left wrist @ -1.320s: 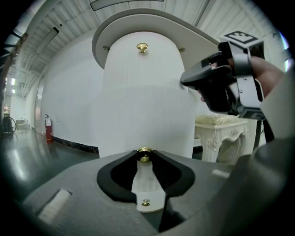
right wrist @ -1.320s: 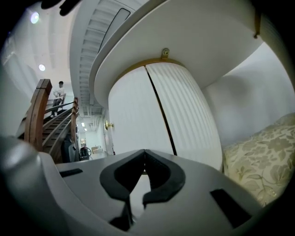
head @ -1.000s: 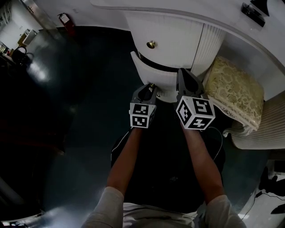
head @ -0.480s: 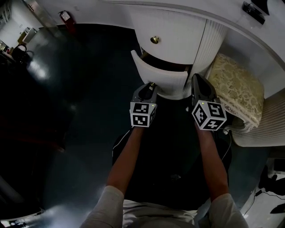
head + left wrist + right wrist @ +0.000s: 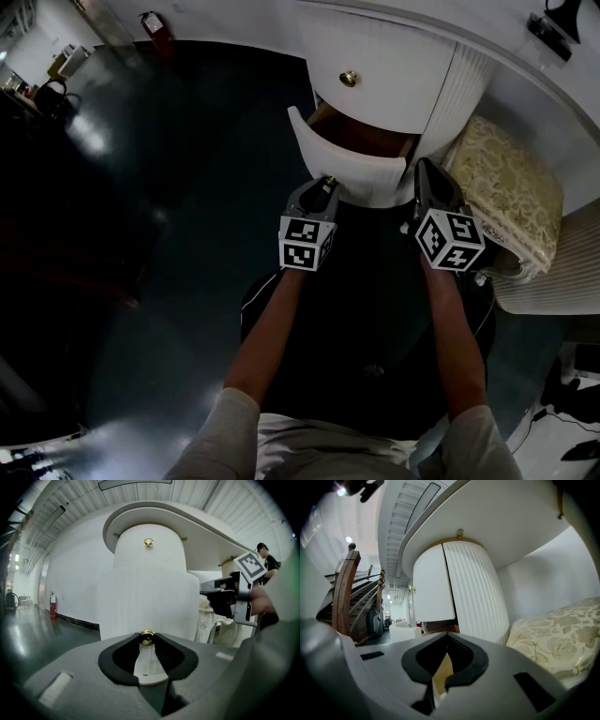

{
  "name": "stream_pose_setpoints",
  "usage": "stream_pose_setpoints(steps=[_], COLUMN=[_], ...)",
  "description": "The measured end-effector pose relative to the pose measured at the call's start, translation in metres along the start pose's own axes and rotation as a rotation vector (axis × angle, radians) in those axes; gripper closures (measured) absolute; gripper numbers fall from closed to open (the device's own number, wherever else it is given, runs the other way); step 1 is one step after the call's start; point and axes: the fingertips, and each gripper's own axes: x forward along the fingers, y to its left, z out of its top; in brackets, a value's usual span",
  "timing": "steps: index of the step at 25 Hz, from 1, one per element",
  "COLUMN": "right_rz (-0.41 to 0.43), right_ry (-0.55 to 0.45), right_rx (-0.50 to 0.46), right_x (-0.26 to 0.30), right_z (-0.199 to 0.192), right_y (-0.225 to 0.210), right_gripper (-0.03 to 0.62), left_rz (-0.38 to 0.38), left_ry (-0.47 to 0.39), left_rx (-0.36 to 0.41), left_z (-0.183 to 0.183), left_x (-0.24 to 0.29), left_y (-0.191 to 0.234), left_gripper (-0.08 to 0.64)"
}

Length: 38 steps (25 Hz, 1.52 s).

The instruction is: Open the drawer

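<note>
Drawer [image 5: 361, 173] open, left gripper [image 5: 324, 186] on its knob [image 5: 329, 179].
Head view: drawer stands out of the white cabinet [image 5: 394, 75]; right gripper [image 5: 427, 173] sits just beside its right end. Left gripper view: jaws clamped on the brass knob. Right gripper view: jaws together, nothing between them.

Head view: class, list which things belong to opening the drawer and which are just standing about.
Job in hand: lower drawer, part open; its brass knob; left hand-held gripper, closed on that knob.
Standing about: upper knob; patterned cushion; fire extinguisher.
</note>
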Motion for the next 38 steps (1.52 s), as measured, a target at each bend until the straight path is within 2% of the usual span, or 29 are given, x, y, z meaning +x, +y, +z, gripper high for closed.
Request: stream_pose_setpoints(steps=[5,7,11,14,38], right_rz=[0.009,0.009,0.03,0.024,0.05], right_ry=[0.013,0.024,0.018,0.021,0.049], right_rx=[-0.033,0.01,0.168,0.193,0.15], right_x=[0.001,0.001,0.003,0.002,0.011], right_z=[-0.006,-0.011,-0.014,-0.015,-0.019], right_y=[0.0,-0.004,-0.012,-0.018,-0.006], right_gripper=[0.577,0.577,0.577,0.577,0.577], left_rz=[-0.015,-0.018,-0.006,-0.01,-0.027], left_ry=[0.005,0.002,-0.012,-0.013,-0.011], left_rx=[0.002,0.004,0.014,0.023,0.053], left_z=[-0.003,-0.002,-0.001,-0.003,-0.015], left_x=[-0.011,-0.013,-0.016,-0.019,-0.056], left_y=[0.0,-0.001,0.001,-0.001,0.003], left_gripper=[0.456,0.456,0.456,0.456,0.456])
